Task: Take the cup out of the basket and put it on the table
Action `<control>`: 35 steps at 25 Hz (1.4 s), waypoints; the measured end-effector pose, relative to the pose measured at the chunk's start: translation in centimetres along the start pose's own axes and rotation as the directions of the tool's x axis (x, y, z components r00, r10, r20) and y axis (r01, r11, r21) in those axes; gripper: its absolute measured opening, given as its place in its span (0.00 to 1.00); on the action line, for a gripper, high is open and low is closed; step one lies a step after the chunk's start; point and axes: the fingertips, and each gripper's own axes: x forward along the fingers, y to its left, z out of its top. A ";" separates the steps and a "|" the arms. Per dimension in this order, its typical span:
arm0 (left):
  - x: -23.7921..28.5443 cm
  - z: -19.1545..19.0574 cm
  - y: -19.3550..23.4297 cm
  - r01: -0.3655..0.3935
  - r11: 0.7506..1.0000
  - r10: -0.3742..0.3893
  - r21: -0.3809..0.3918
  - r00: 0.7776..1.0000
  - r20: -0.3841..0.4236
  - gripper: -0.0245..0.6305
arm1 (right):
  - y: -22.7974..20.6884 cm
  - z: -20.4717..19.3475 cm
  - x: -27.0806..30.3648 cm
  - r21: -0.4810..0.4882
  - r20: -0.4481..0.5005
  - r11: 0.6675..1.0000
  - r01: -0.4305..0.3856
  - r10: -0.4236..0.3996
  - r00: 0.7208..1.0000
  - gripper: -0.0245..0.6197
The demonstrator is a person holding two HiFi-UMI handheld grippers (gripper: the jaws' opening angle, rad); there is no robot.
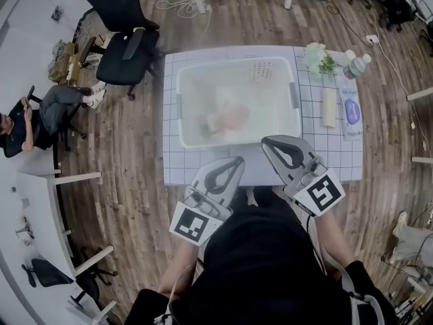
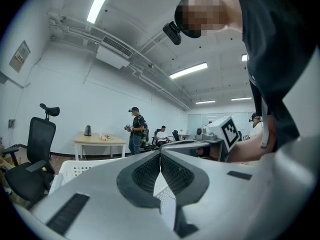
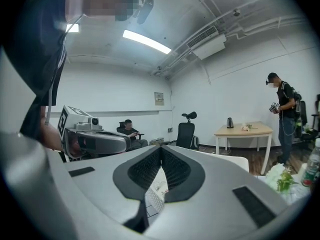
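A white plastic basket [image 1: 237, 62] stands on the white gridded table [image 1: 338, 156]. Inside it lies a blurred pale peach thing [image 1: 229, 119], probably the cup; its shape is not clear. My left gripper [image 1: 238, 160] and right gripper [image 1: 265, 141] hover side by side at the table's near edge, just short of the basket's front wall. In the left gripper view the jaws of the left gripper [image 2: 160, 154] meet with nothing between them. The right gripper [image 3: 161, 148] is likewise shut and empty. The basket's rim [image 2: 80, 169] shows low beyond the left jaws.
To the right of the basket lie a clear bottle [image 1: 356, 64], a green sprig [image 1: 319, 61], a white roll [image 1: 329, 107] and a purple-printed packet [image 1: 351, 114]. A black office chair [image 1: 125, 42] stands at the table's far left corner. A seated person [image 1: 27, 124] is off left.
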 end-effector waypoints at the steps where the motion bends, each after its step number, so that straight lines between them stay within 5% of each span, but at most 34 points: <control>1: 0.0 -0.2 0.3 0.001 1.000 -0.001 -0.001 1.000 -0.008 0.05 | -0.2 -0.2 0.4 -0.009 -0.011 1.000 -0.004 0.004 1.000 0.06; 13: 0.5 -1.1 4.3 -0.002 1.000 0.001 -0.019 1.000 -0.014 0.05 | -4.9 1.0 6.0 -0.088 -0.068 0.996 0.028 -0.034 0.997 0.06; 20: 0.7 -2.1 4.3 0.016 0.999 -0.017 -0.044 0.999 -0.030 0.05 | -5.7 0.7 9.1 -0.145 -0.128 0.986 -0.078 0.060 0.990 0.14; 27: 1.0 -2.4 4.7 0.018 0.997 -0.019 -0.074 1.000 -0.022 0.05 | -5.2 -1.7 12.2 -0.195 -0.253 0.961 -0.195 0.143 0.957 0.23; 35: 1.2 -3.2 5.2 0.015 0.996 -0.017 -0.085 0.999 -0.031 0.05 | -4.7 -5.5 15.5 -0.199 -0.404 0.907 -0.372 0.270 0.874 0.30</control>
